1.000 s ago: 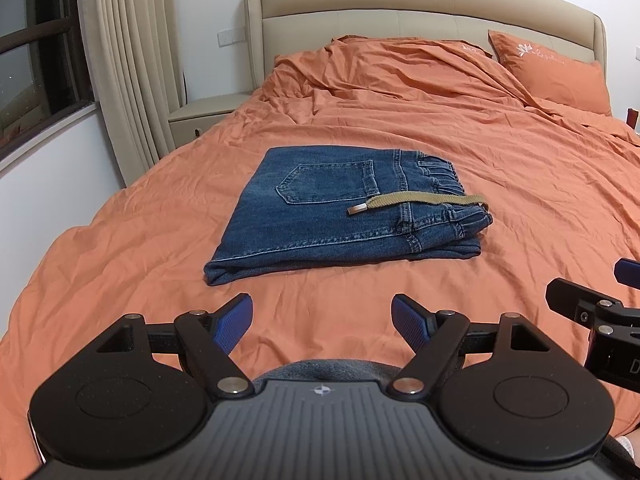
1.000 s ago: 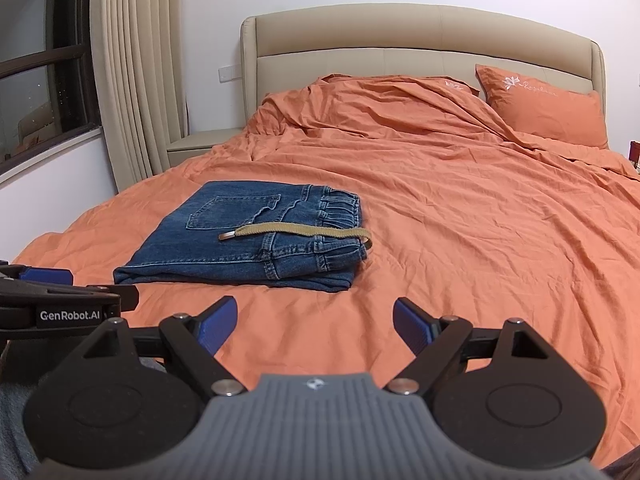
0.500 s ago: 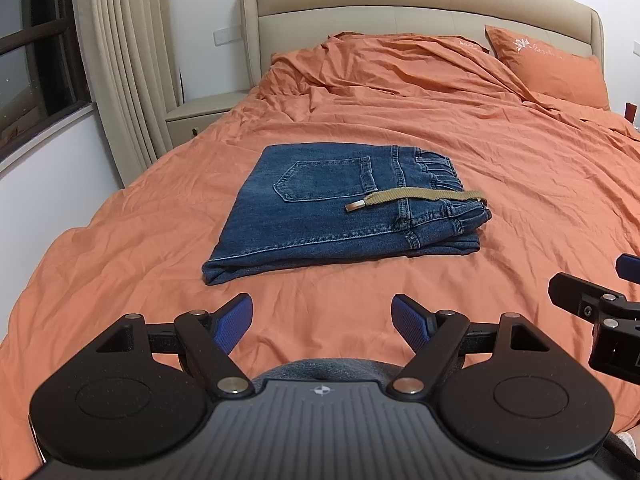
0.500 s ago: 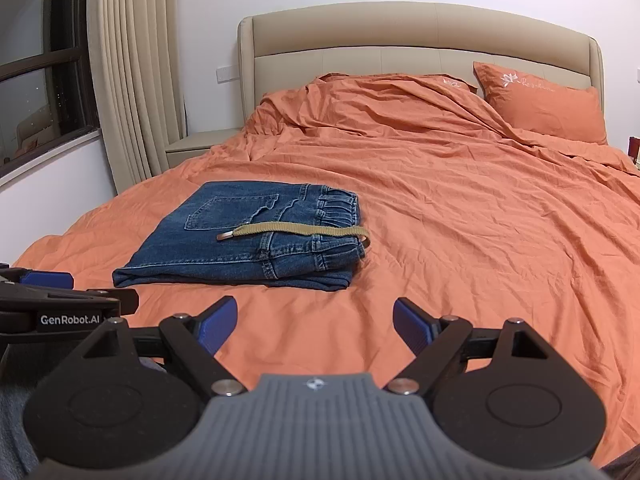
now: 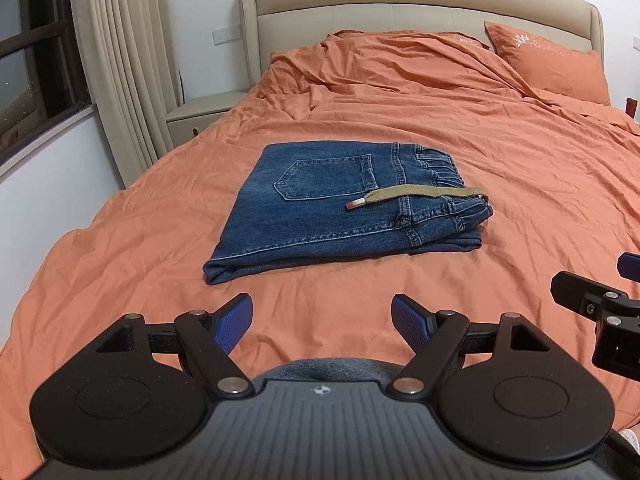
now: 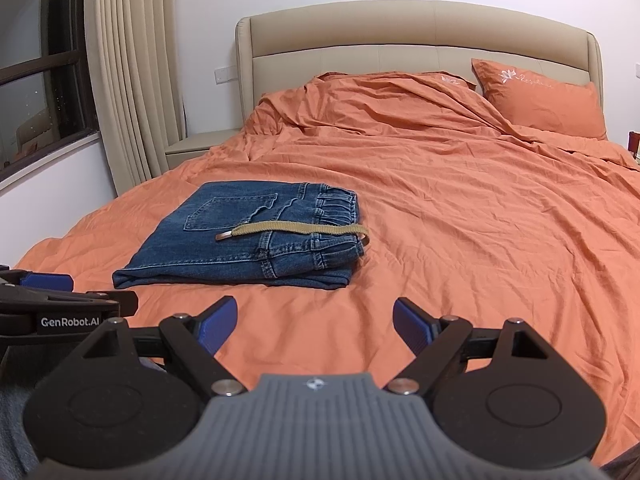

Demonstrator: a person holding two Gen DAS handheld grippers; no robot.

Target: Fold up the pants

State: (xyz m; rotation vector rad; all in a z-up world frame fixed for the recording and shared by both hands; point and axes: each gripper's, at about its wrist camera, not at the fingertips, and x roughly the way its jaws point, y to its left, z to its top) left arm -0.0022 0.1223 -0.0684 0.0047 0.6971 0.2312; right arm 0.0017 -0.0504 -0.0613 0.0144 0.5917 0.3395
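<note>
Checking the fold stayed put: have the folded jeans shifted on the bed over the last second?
No. The folded jeans keep the same place against the creases of the orange sheet; only the cameras' framing drifts slightly.

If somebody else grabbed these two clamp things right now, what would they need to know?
Left gripper: open, empty, held above the near edge of the bed.
Right gripper: open, empty, beside the left one.
Jeans: folded into a flat rectangle on the orange bedcover, back pocket up, waistband to the right.
Tan drawstring: lies loose across the top, metal tip on the pocket.
Done: the folding looks finished.
Left: perhaps tuck the drawstring in; otherwise nothing obvious.
</note>
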